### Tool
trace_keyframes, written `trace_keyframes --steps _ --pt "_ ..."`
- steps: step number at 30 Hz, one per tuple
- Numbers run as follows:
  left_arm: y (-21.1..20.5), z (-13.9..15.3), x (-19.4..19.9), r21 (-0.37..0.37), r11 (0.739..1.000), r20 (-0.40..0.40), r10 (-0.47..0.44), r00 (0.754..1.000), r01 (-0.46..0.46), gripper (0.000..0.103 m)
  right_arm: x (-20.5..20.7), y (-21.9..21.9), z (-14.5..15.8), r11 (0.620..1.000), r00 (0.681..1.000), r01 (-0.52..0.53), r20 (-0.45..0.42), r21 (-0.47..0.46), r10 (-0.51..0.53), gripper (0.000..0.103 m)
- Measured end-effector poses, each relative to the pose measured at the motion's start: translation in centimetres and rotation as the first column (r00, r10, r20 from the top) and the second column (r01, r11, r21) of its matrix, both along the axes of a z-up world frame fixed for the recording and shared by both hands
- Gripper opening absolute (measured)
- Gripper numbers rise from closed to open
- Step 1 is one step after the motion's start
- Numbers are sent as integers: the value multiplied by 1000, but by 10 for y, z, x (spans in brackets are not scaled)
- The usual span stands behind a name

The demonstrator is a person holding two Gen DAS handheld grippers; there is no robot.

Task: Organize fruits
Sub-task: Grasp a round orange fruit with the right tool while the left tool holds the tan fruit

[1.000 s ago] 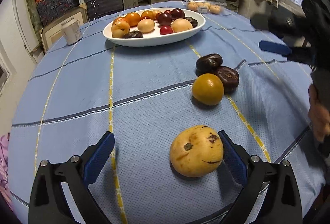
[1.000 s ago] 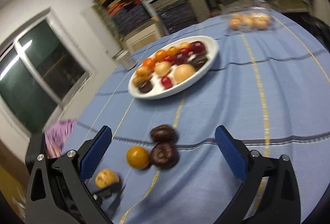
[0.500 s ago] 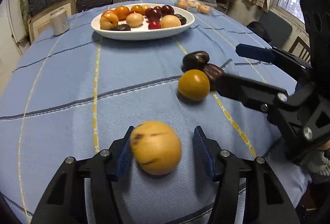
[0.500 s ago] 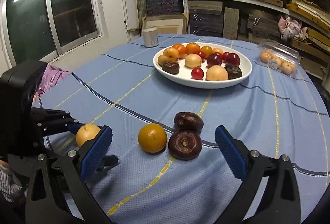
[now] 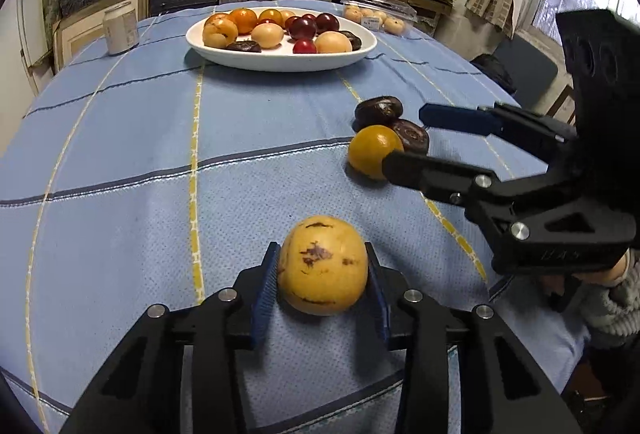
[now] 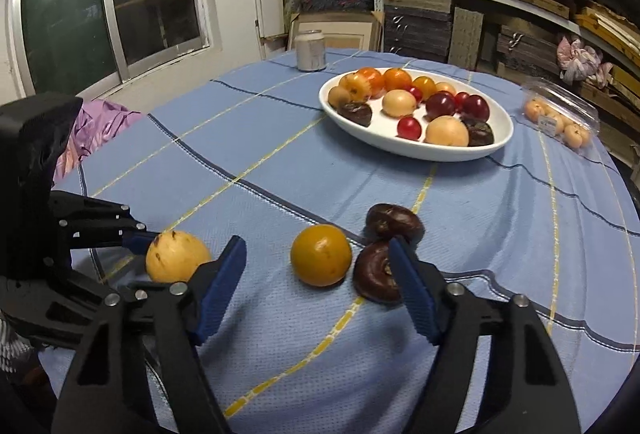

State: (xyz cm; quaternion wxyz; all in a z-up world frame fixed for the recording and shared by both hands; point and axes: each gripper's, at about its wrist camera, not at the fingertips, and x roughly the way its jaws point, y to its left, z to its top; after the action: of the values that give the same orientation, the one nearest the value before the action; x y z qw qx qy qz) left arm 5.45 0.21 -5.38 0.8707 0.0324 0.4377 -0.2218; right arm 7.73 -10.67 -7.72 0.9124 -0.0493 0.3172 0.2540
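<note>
Most fruit already lay on the white plate (image 5: 280, 64) at upper centre; my left claw (image 5: 322, 288) had just closed on the yellow fruit (image 5: 322, 265) low in frame, while my right claw (image 6: 320, 288), jaws closing but not yet touching, straddled the orange (image 6: 321, 255) on the table (image 5: 140, 154), two dark fruits (image 6: 394, 221) left.

no legible text — label on clear fruit box (image 6: 547, 122) unreadable

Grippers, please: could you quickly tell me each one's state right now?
Left gripper: closed on the yellow fruit.
Right gripper: open, jaws just closing around the orange, not touching.
</note>
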Motion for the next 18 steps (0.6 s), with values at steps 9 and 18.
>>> trace_keyframes --steps 9,18 --pt "21 1 5 -133 990 -35 37 999 -42 40 9 12 -5 999 998 -31 -56 -6 31 55" --pt "22 2 3 -144 989 -38 36 999 -41 40 31 22 -14 999 993 -8 -114 -43 3 51"
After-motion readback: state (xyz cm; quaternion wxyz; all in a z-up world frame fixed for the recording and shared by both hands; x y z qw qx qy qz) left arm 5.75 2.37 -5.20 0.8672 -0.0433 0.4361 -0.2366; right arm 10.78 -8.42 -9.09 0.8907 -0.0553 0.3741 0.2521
